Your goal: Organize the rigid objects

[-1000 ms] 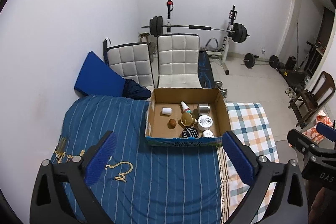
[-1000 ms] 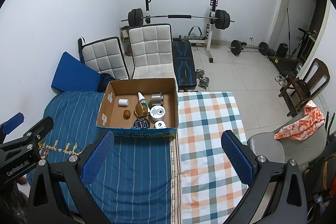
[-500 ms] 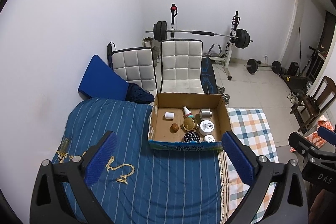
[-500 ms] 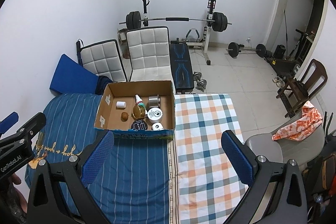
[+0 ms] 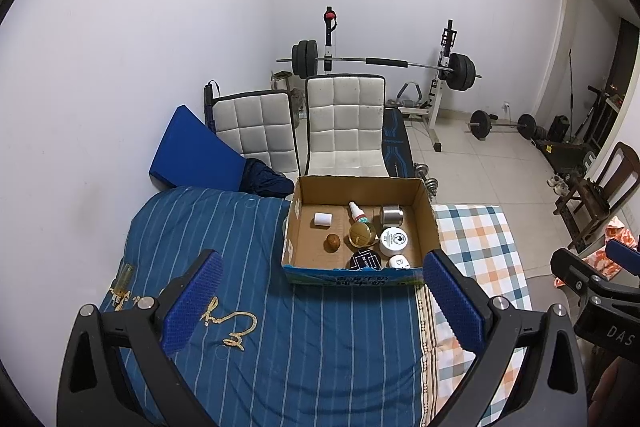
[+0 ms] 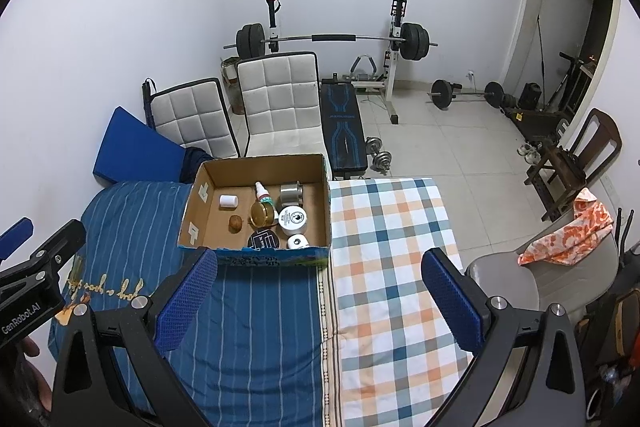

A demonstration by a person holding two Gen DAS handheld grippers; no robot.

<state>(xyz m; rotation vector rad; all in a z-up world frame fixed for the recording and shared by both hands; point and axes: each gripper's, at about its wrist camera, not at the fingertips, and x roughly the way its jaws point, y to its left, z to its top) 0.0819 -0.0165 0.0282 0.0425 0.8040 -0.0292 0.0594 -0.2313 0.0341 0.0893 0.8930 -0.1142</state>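
An open cardboard box (image 5: 295, 227) (image 6: 192, 211) stands on the bed ahead of both grippers. Inside lie a white cylinder (image 5: 323, 219), a dropper bottle (image 5: 357, 211), a metal tin (image 5: 391, 215), an amber jar (image 5: 362, 235), a white jar (image 5: 394, 241), a brown round piece (image 5: 332, 242), a black tin (image 5: 365, 261) and a small white jar (image 5: 398, 261). My left gripper (image 5: 322, 263) is open and empty, short of the box front. My right gripper (image 6: 320, 259) is open and empty too, over the seam between the two covers.
The bed has a blue striped cover (image 5: 320, 347) and a plaid cover (image 6: 392, 267). A small yellowish object (image 5: 124, 273) lies near the left edge. Two white chairs (image 5: 344, 123), a blue pad (image 5: 192, 155) and a barbell rack (image 6: 332, 39) stand behind the box.
Both views have shifted only slightly. Both grippers stay open, and nothing in the box has moved.
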